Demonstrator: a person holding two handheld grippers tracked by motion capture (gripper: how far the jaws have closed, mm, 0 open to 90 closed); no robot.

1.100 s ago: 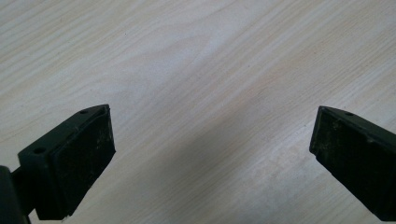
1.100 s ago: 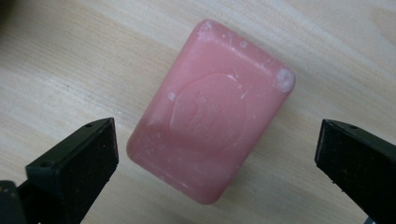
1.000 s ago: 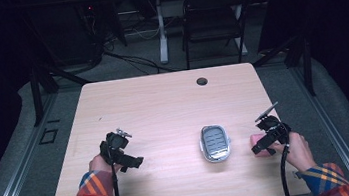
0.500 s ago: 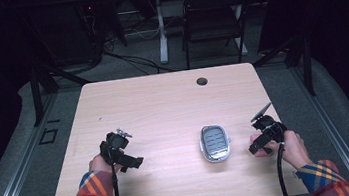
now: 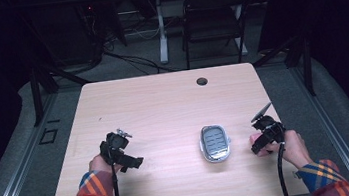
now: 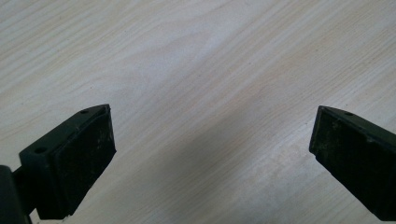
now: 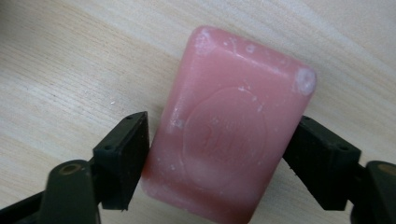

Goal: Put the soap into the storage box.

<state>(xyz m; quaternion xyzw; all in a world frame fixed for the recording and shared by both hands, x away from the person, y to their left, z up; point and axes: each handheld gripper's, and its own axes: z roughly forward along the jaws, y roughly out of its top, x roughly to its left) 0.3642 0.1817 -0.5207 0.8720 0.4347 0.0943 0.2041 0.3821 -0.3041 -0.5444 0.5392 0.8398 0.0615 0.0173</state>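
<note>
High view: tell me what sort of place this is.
Probably a lab or recording workspace, not a home: a bare wooden table with a cable hole, black curtains around it, loose cables on the floor, and a folding chair behind.

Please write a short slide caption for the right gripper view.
Right gripper jaws, just closing, clamp a pink soap bar on the wooden table.

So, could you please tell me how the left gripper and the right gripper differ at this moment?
The left gripper stands wide open with bare table between its jaws; the right gripper has just been closing, and its pads sit against the sides of a pink soap bar. In the high view the left gripper is far from the soap dish, the right gripper close beside it. Both are hand-held, low over the table, with black jaws.
</note>
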